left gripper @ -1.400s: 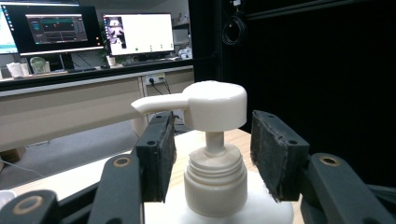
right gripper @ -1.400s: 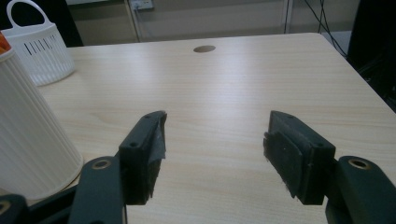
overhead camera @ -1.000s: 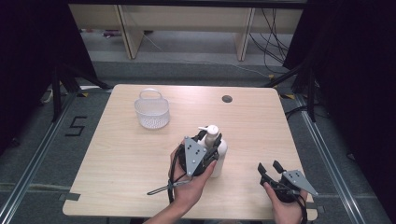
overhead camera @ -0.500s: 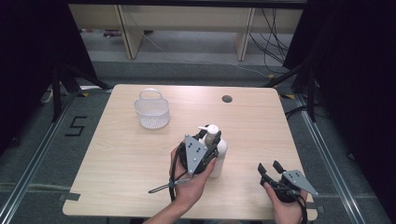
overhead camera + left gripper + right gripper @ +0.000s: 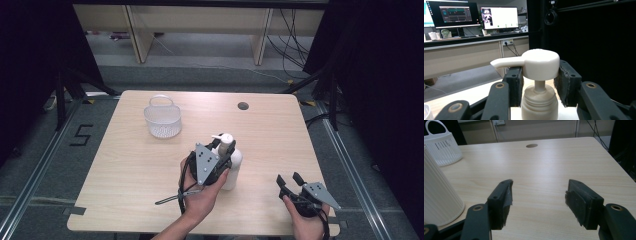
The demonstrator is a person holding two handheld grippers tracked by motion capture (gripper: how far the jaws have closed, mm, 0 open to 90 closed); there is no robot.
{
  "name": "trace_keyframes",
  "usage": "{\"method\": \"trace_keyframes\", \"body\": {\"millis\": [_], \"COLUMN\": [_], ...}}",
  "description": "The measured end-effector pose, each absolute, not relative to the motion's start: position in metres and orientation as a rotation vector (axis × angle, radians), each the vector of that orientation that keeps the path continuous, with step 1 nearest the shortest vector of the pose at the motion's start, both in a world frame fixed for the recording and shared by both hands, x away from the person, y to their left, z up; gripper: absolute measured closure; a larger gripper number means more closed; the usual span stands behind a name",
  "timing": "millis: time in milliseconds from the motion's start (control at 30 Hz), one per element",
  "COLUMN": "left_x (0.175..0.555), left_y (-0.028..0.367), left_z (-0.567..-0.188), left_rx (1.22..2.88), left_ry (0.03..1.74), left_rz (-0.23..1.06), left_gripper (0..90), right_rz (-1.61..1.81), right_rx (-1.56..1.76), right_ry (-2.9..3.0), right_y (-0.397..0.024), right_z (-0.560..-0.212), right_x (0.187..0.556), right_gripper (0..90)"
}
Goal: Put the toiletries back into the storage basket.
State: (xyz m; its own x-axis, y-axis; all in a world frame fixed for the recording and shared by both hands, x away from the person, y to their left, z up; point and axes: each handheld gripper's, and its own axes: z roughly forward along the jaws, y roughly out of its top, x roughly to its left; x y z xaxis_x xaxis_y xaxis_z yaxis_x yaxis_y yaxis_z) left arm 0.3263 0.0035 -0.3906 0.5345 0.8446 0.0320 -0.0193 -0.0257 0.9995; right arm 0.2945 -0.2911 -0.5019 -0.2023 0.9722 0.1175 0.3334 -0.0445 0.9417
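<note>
A white ribbed pump bottle (image 5: 235,167) stands upright near the table's front middle. My left gripper (image 5: 223,148) reaches it from the near side. In the left gripper view its two pads (image 5: 516,82) sit on either side of the white pump head (image 5: 540,63), and my left gripper (image 5: 540,72) is shut on it, the jaws having just closed further. The spout points left in that view. My right gripper (image 5: 289,178) rests at the front right corner, open, with bare table between its jaws (image 5: 540,187). The bottle's body (image 5: 439,195) stands to its left.
A white slatted basket (image 5: 162,119) with a handle stands at the table's back left (image 5: 441,145). A round cable hole (image 5: 243,106) is near the wooden table's (image 5: 280,135) far edge. Dark curtains flank both sides, and shelving stands beyond.
The left gripper's jaws have drawn in a little on the pump head. Both hands and the bottle stay where they were.
</note>
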Motion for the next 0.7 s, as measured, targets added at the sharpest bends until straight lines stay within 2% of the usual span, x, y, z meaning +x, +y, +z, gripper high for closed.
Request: {"method": "trace_keyframes", "body": {"millis": [700], "left_x": [0.326], "left_y": [0.027], "left_z": [-0.375], "left_rx": [1.433], "left_ry": [0.733], "left_rz": [0.810], "left_gripper": [59.3], "right_rz": [1.289], "right_rx": [1.408], "right_ry": [1.575], "right_y": [-0.292], "right_z": [-0.503], "right_x": [0.295], "right_gripper": [37.9]}}
